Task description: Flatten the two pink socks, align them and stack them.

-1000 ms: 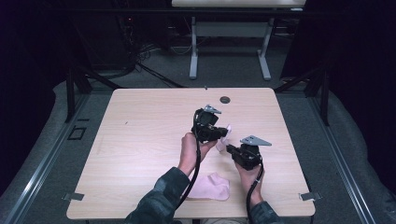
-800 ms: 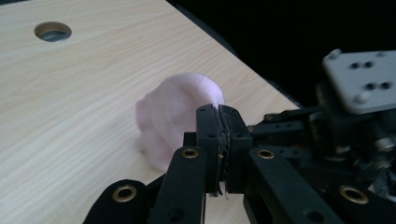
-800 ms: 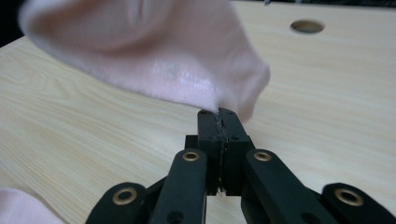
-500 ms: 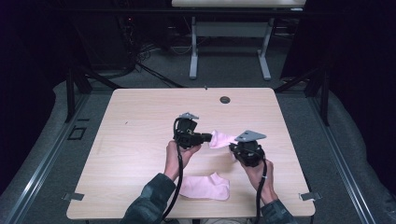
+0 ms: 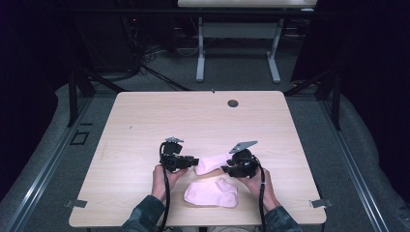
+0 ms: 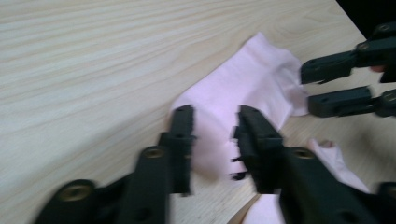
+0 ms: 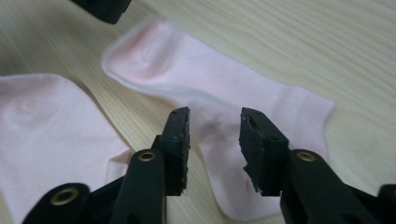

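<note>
A pink sock (image 5: 212, 163) lies stretched flat on the wooden table (image 5: 145, 125) between my two grippers. My left gripper (image 5: 193, 163) hovers over its left end, my right gripper (image 5: 225, 169) over its right end. Both pairs of jaws have just been opening. In the left gripper view the left gripper (image 6: 212, 123) stands open above the sock (image 6: 243, 84), not pinching it. The right gripper (image 7: 215, 126) is likewise open over the sock (image 7: 210, 79), with the fabric flat on the table beneath its jaws. A second pink sock (image 5: 212, 192) lies closer to the front edge.
The second sock (image 7: 46, 135) lies just beside the first one, near both grippers. A round grommet (image 5: 233, 103) sits at the table's far edge. Beyond the table stand a desk frame (image 5: 237, 43) and cables on the floor.
The sock was held up between the two shut grippers. My left hand swung left and down, the sock came to rest flat on the table, and both grippers opened off it.
</note>
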A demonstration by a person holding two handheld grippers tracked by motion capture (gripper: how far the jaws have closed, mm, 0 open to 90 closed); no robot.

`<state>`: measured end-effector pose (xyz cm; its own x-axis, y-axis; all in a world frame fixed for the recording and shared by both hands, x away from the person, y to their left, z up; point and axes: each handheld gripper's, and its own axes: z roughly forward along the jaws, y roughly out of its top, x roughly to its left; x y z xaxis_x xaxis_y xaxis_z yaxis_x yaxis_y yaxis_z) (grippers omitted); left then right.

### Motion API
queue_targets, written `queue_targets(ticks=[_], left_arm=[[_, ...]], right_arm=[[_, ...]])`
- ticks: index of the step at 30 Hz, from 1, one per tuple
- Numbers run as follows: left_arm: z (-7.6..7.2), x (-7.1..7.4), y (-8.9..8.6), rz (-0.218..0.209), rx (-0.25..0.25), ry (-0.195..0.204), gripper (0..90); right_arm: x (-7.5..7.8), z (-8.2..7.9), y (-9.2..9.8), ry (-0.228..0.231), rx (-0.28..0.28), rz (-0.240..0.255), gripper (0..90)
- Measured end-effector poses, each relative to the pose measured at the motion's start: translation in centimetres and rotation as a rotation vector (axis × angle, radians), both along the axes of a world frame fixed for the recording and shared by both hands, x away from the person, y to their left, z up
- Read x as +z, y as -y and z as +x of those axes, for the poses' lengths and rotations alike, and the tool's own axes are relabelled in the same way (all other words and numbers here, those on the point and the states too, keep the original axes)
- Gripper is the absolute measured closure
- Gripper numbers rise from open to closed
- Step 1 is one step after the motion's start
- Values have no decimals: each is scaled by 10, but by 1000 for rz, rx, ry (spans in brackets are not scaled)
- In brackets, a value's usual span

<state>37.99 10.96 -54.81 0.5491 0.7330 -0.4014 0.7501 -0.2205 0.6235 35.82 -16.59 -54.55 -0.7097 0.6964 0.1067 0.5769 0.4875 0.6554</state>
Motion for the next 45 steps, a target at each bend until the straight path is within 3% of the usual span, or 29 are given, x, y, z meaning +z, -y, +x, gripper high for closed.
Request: queue_targets(ticks=[4, 8, 13, 16, 28, 41, 45], left_arm=[[-4, 5, -5, 15, 23, 19, 397], [-4, 5, -2, 41, 17, 11, 363], [-5, 2, 3, 78, 16, -2, 356], [-5, 0, 4, 83, 21, -7, 372], [-2, -9, 13, 107, -2, -42, 561], [-1, -15, 22, 150, -35, -59, 876], [0, -15, 22, 158, -49, -57, 891]], right_arm=[[4, 4, 22, 0, -83, 38, 486], [6, 10, 33, -6, -152, 44, 467], [-1, 20, 32, -26, -158, -5, 476], [-5, 25, 33, -53, -168, -9, 496], [-16, 34, 31, -112, -176, -43, 599], [-18, 30, 29, -101, -179, -59, 788], [-17, 26, 27, -97, -174, -60, 832]])
